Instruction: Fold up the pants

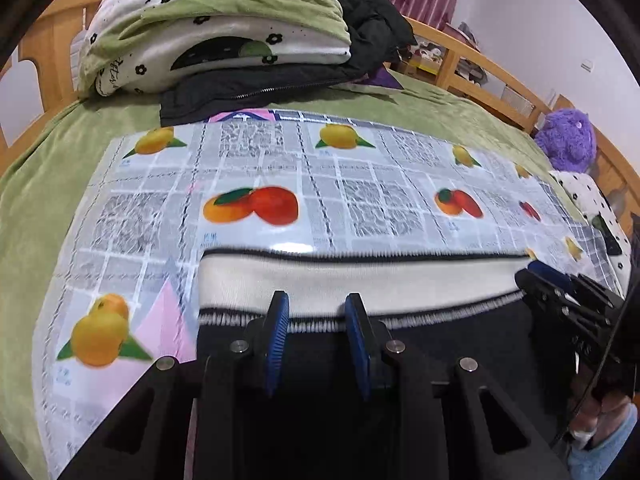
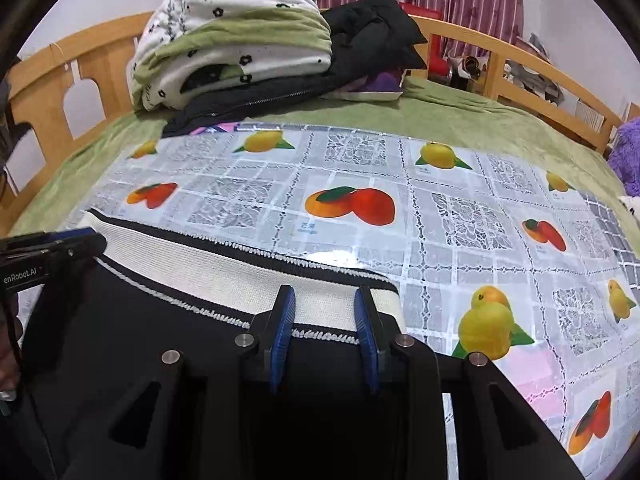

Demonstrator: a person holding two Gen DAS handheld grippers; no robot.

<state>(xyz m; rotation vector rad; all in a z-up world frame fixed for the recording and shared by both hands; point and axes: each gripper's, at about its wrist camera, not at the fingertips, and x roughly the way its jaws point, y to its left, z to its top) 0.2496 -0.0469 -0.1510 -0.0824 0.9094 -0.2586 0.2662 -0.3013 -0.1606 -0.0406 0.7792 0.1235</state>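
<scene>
The black knit pants with a cream ribbed waistband [image 1: 360, 280] lie on the fruit-printed plastic sheet [image 1: 280, 168], and both the left gripper [image 1: 318, 312] and right gripper [image 2: 326, 308] stand part-open, 2 pads astride that band, gripping nothing I can confirm. Square the corners (judging loosely) before letting go. Only the right view shows the waistband's far-right corner.

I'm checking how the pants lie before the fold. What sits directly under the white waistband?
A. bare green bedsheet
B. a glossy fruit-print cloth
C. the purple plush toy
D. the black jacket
B: the white waistband of the pants lies on the glossy fruit-print cloth, which covers the green bedsheet; the black jacket and purple plush toy lie farther off.
</scene>
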